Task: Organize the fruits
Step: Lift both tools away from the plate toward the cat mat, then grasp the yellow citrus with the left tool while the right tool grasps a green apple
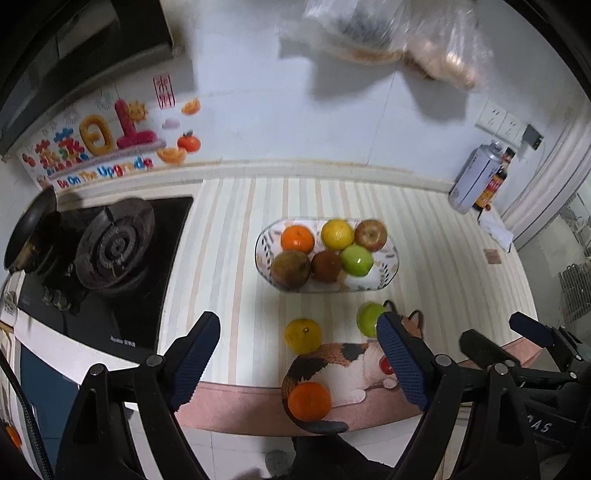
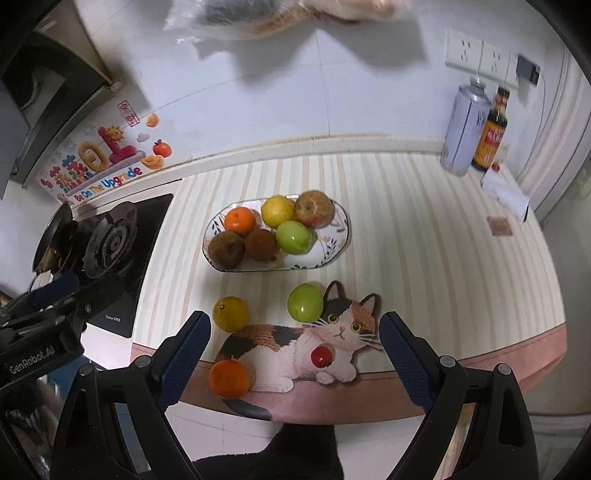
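Note:
An oval patterned plate (image 1: 388, 275) (image 2: 332, 251) on the striped counter holds several fruits: an orange, a lemon, a red apple, a green apple and two brown ones. Nearer me lie a loose lemon (image 1: 303, 335) (image 2: 231, 314), a green apple (image 1: 370, 318) (image 2: 305, 302), an orange (image 1: 308, 401) (image 2: 229, 378) and a small red fruit (image 2: 321, 356) on a cat-shaped mat (image 1: 332, 363) (image 2: 295, 347). My left gripper (image 1: 299, 354) and right gripper (image 2: 295, 350) are both open and empty, held above the counter's front edge, apart from the fruit. The right gripper (image 1: 532, 332) also shows in the left wrist view.
A gas hob with a burner (image 1: 114, 247) (image 2: 110, 243) and a black pan (image 1: 31, 229) sits at the left. A spray can (image 2: 463, 129) and a sauce bottle (image 2: 491, 129) stand at the back right. Plastic bags (image 1: 391, 33) hang on the wall.

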### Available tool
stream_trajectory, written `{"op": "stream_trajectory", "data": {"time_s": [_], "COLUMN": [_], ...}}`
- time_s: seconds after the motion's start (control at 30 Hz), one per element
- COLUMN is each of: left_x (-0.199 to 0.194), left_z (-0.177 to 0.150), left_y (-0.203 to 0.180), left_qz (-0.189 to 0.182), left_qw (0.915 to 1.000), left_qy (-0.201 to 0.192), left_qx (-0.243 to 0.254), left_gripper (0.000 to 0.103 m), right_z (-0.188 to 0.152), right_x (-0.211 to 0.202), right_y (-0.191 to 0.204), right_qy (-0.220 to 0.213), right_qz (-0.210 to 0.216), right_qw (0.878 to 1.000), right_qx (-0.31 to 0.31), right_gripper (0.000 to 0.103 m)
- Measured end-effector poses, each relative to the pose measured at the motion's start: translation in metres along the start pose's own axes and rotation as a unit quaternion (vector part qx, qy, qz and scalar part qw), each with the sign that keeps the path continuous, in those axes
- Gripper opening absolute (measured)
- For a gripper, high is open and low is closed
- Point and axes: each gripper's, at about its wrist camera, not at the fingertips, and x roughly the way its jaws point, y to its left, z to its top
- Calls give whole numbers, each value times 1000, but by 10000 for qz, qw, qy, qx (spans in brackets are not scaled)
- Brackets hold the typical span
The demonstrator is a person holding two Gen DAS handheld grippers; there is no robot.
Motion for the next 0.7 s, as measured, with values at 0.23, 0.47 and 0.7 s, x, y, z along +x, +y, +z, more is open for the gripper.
{"op": "stream_trajectory", "data": {"time_s": [0.23,0.47,0.7], "left_x": [61,146,206], "left_z": [-3,-8,-13], "left_y": [7,8,4], "left_qz": [210,193,-121], "left_qw": [9980,9867,9717], "left_qy": [580,1604,2339], "left_qx": [-115,-156,-310], "left_gripper": [103,103,103], "right_z": [-1,0,9], "right_x": [61,138,195], "right_y": [-33,-50,-47], "right_qy": [396,921,1318], "right_qz": [118,411,451], "right_qw": [9985,9923,9874], "right_qx": [356,723,755], "right_gripper": [94,76,76]}}
